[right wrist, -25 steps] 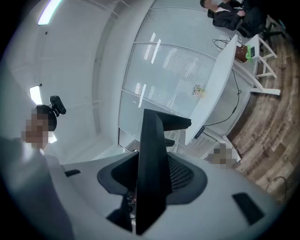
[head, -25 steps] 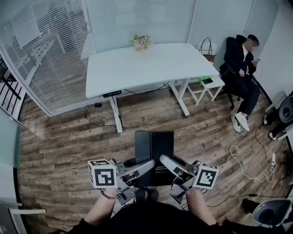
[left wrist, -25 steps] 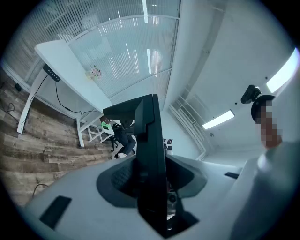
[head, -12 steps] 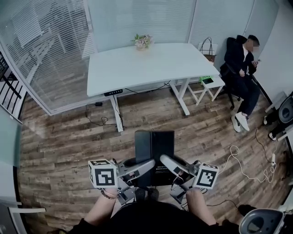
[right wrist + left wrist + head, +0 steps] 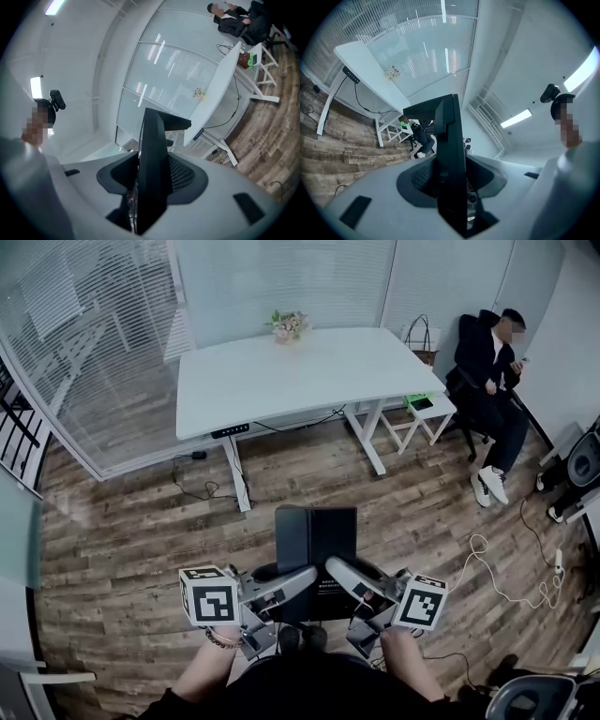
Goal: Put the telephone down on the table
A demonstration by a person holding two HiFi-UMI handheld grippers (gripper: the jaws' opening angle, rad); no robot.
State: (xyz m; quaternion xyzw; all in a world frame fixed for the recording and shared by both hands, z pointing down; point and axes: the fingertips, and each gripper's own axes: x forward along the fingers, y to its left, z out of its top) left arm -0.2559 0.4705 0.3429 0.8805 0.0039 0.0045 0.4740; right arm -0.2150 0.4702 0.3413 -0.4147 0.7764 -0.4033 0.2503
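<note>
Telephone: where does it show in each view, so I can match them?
Head view: telephone at lower centre, a dark slab.
Left gripper view: telephone edge-on, centre.
Right gripper view: telephone edge-on, centre.
Shared landmark: white table, upper left and upper right in the gripper views.

Black slab telephone (image 5: 316,542): hard plastic by the look; matt, smooth faces, no shine
White rectangular table (image 5: 300,376): smooth top, satin-matt with a faint sheen; legs look like white-painted metal
Brown plank floor (image 5: 131,521): wood-look boards; visible grain and knots; low sheen
Left gripper (image 5: 307,577): pale-grey moulded plastic jaws, smooth and matt; dark pads (image 5: 416,178) finely textured, rubbery by the look
Black-and-white marker cube (image 5: 210,595): flat matt printed faces; crisp edges
Glass partition wall (image 5: 94,352): glossy panes carrying reflections; pale slatted blinds show through them
Seated person's dark jacket (image 5: 478,352): soft matt cloth
</note>
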